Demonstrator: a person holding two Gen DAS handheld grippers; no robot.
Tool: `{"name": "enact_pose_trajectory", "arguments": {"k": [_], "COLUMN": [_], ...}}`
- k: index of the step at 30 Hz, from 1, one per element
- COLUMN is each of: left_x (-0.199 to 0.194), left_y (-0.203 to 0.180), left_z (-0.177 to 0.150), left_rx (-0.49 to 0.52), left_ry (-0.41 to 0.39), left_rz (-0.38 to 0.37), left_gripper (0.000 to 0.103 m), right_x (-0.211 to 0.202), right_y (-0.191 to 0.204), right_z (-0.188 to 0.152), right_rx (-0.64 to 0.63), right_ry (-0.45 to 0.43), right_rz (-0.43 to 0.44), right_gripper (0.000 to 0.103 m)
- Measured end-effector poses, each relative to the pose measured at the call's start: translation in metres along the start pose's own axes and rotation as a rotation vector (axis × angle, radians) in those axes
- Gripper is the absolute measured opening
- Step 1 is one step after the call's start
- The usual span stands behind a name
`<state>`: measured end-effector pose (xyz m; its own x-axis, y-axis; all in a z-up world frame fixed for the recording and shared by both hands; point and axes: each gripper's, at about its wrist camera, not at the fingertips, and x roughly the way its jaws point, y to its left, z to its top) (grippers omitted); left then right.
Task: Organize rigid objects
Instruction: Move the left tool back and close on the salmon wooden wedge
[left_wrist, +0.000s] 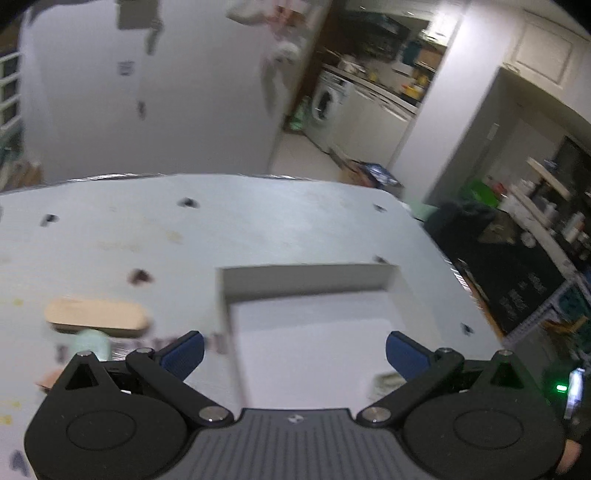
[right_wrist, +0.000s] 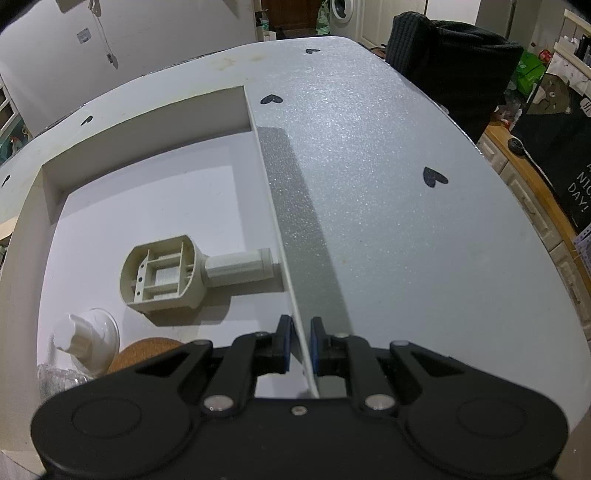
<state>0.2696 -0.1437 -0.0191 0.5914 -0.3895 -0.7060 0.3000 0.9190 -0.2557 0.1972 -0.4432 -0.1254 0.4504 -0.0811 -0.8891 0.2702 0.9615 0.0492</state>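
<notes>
Partly done imo: part (right_wrist: 166, 273), cup (right_wrist: 86, 343) and cork disc (right_wrist: 147, 352) are sitting in box (right_wrist: 236, 110). Wood block (left_wrist: 96, 318) + blurry bits are waiting on tabletop (left_wrist: 295, 221), left of box. R gripper (right_wrist: 298, 345) is pinching box's right wall, steadying it. L gripper (left_wrist: 294, 355) is hovering spread wide, holding nothing. Box's far half is giving plenty of room.

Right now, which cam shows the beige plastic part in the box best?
Right wrist. The beige plastic part lies sharp and whole on the floor of the white box, beside the wall the right gripper clamps. Left wrist shows only the blurred box; the part isn't identifiable there.
</notes>
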Motion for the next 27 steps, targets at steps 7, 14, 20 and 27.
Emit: {"name": "enact_pose_trajectory", "arguments": {"k": [7,14,20,27], "left_x": [0.002,0.01,0.015,0.028], "left_y": [0.063,0.112,0.133,0.152], "left_z": [-0.01,-0.042,-0.077,-0.101], "left_rx": [-0.026,0.014,0.104,0.121], "left_ry": [-0.01,0.024,0.05,0.066], "left_rz": [0.197,0.266,0.275,0.25], "left_gripper": [0.103,0.103,0.103,0.103], "right_x": [0.0,0.0,0.0,0.0], "right_y": [0.0,-0.001,-0.001,0.0], "right_z": [-0.001,-0.001,-0.001,-0.001], "right_rx": [0.005,0.008,0.011,0.018], "right_ry": [-0.002,-0.003,-0.003,-0.003], "right_rz": [0.0,-0.001,-0.003,-0.006], "right_gripper": [0.012,0.012,0.013,0.013]}}
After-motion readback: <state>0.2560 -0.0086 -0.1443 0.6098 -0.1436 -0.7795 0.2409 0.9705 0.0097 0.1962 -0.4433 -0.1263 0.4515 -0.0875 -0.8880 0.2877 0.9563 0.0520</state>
